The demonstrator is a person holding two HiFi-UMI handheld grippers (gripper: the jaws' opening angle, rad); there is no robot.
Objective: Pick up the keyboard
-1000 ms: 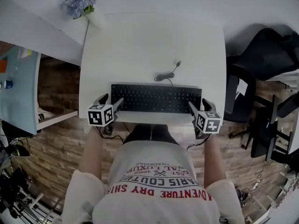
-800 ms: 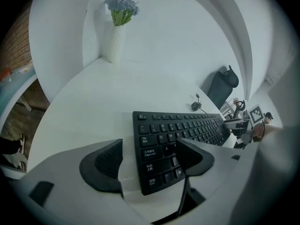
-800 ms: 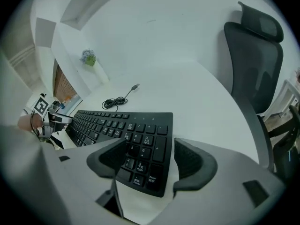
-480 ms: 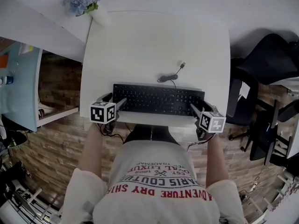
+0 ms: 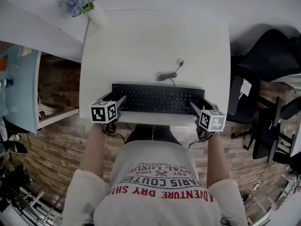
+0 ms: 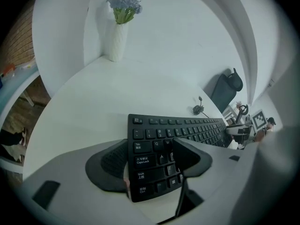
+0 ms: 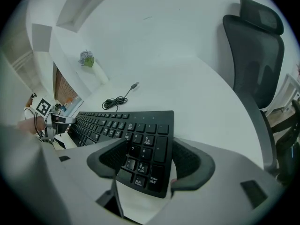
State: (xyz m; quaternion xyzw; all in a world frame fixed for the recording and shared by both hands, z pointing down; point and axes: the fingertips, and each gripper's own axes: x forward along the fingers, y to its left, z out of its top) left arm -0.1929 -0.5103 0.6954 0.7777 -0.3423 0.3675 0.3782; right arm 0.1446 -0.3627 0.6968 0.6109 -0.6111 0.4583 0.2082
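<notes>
Black keyboard [image 5: 157,98], laid flat on the white desk [image 5: 155,41] close to its near edge, with its long side across the head view and a gripper at each end. The left end, with the Tab, Caps Lock and Shift keys, is seen between the jaws of the left gripper [image 6: 150,145]. The outer pad is set just beside the short edge and the inner jaw is held over the letter keys. These jaws have just been closing, but no press on the keyboard is shown and they are still spread. The right end, with the numeric pad, is framed likewise by the right gripper [image 7: 150,144]. Its jaws are held wide apart, one just beside the short edge and the other over the keys. Behind the keyboard its cable [image 5: 164,76] is loosely coiled, and the USB plug [image 5: 180,62] is left free on the desk. A white vase [image 6: 116,41] of pale blue flowers [image 5: 77,1] is placed upright at the far left corner. A black office chair [image 7: 255,55] is seen to the right of the desk, over a wood-patterned floor [image 5: 56,145]
</notes>
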